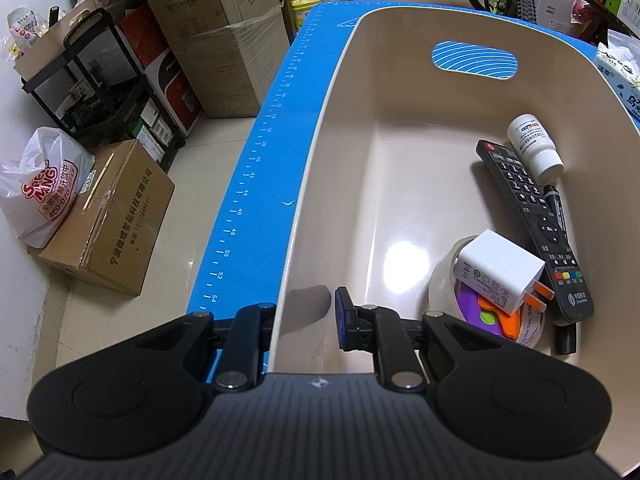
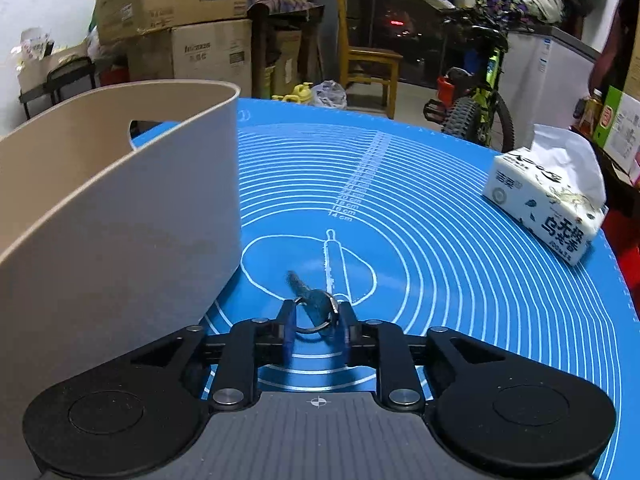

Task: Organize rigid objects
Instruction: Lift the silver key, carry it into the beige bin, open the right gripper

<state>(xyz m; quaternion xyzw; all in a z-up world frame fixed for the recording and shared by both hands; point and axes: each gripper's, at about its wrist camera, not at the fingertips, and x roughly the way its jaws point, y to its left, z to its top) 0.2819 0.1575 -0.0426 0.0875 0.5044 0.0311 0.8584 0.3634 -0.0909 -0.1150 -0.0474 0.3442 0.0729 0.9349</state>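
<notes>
Bin [image 1: 320,184], beige plastic, oval handle cutout in far wall, standing on blue measuring mat [image 1: 256,184] that covers the counter. Left gripper [image 1: 306,316] straddles the bin's near-left wall, one finger outside, one inside, pinching the wall between them.

Contents, all along the bin's right side, left to right:
- round toy [image 1: 486,312], purple, orange and green, in a clear dish;
- white charger plug [image 1: 500,270] lying on top of the toy;
- black remote control [image 1: 532,228] lying lengthwise;
- black marker [image 1: 558,216] just beside the remote, partly under it;
- white pill bottle [image 1: 534,148] on its side across the remote's far end.

Outside the bin, on the mat: keys on a ring [image 2: 314,300], just right of the bin's outer wall, caught between the fingers of the right gripper [image 2: 318,326], which is pinching the ring. Tissue pack [image 2: 548,200] at the mat's far-right edge, well apart.
</notes>
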